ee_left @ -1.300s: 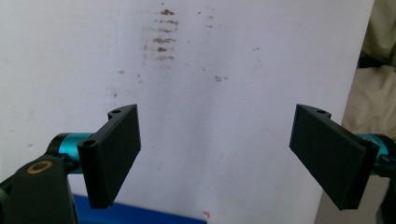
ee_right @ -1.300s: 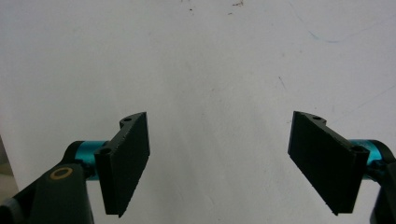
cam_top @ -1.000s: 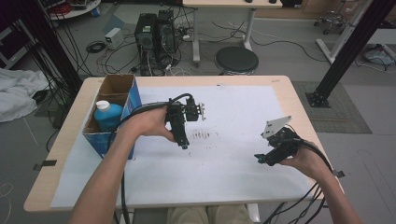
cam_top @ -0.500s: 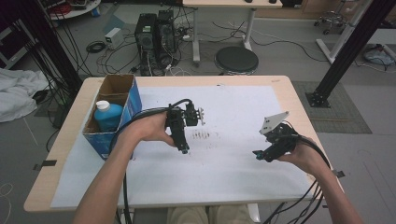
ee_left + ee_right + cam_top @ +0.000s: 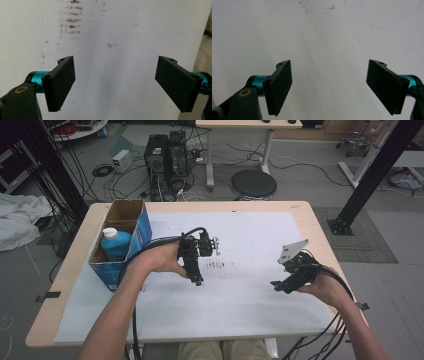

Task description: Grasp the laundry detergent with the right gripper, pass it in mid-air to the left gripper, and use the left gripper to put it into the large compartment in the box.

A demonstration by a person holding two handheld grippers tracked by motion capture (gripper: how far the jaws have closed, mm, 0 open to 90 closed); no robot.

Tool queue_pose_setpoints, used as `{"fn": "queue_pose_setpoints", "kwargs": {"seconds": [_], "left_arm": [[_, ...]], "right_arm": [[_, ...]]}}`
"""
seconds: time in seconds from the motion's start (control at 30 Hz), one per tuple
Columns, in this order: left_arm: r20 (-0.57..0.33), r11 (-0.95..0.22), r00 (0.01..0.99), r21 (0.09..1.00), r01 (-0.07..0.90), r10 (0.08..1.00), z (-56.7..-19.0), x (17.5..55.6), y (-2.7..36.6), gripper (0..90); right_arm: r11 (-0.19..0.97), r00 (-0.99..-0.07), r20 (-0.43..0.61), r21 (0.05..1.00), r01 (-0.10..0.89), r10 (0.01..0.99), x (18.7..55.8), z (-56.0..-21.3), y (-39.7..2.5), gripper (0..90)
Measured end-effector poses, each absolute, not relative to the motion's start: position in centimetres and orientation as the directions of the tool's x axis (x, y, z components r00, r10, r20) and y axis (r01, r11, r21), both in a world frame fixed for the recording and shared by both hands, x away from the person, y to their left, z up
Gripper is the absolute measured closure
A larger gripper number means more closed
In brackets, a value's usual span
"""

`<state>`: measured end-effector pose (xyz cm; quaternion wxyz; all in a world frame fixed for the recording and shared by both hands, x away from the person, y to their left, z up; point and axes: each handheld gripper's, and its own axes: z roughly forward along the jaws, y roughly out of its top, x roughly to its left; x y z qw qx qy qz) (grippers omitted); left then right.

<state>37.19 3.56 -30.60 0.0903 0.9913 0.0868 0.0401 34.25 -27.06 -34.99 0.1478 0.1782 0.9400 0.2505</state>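
Note:
My left gripper (image 5: 198,281) hangs over the middle of the white sheet (image 5: 250,235), with a hand around its body and its jaws pointing toward the table's near edge. In the left gripper view the left gripper (image 5: 116,67) is open, with nothing between its jaws and brown smudges (image 5: 71,21) on the paper ahead. My right gripper (image 5: 277,286) is held low over the sheet at the right, its grey plate on top. The right gripper view shows the right gripper (image 5: 329,68) open over bare white paper.
A blue cardboard box (image 5: 142,227) stands at the table's left edge with a blue bottle (image 5: 116,245) inside. Dark smudges (image 5: 220,266) mark the sheet between the grippers. Cables trail off the near edge. A stool (image 5: 253,184) and computer towers (image 5: 167,152) stand beyond the table.
The left gripper has drifted slightly toward the near edge. The right gripper has shifted a little to the left. Both stay open.

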Motion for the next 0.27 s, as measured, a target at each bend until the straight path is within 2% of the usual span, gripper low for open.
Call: {"fn": "queue_pose_setpoints", "kwargs": {"seconds": [0.27], "left_arm": [[0.073,-0.963,0.979,0.206,0.174,0.193,-30.61,37.16,3.89,16.5]], "right_arm": [[0.808,-0.892,-0.191,0.530,0.258,0.410,34.28,-34.97,-26.88,20.0]]}}
